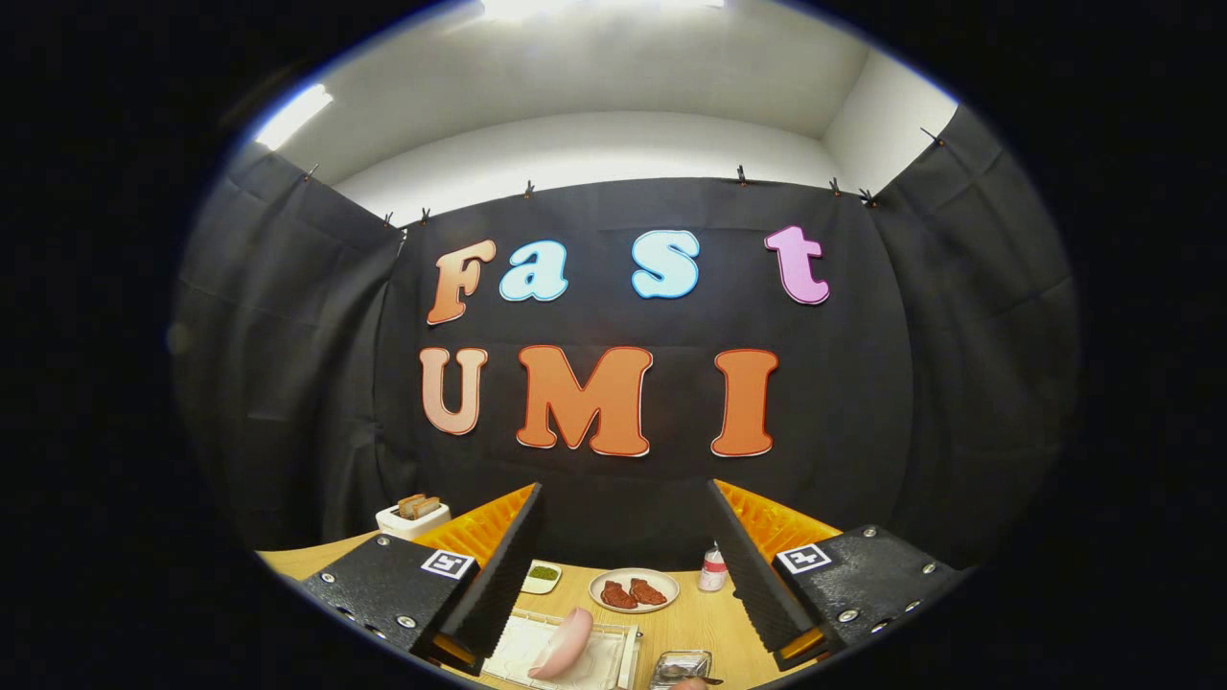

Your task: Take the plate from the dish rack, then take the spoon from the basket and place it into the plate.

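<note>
With our gripper (628, 565) spread wide and high above the worktop (690, 632), we could misjudge the descent and knock the pink plate (564, 644) standing on edge in the dish rack (613, 661) at lower centre.

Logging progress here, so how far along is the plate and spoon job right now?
Nothing looks done yet. The pink plate stands in the dish rack, the basket beside it. The gripper is open, holding nothing. Left: lift the plate, then put the spoon on it.
</note>
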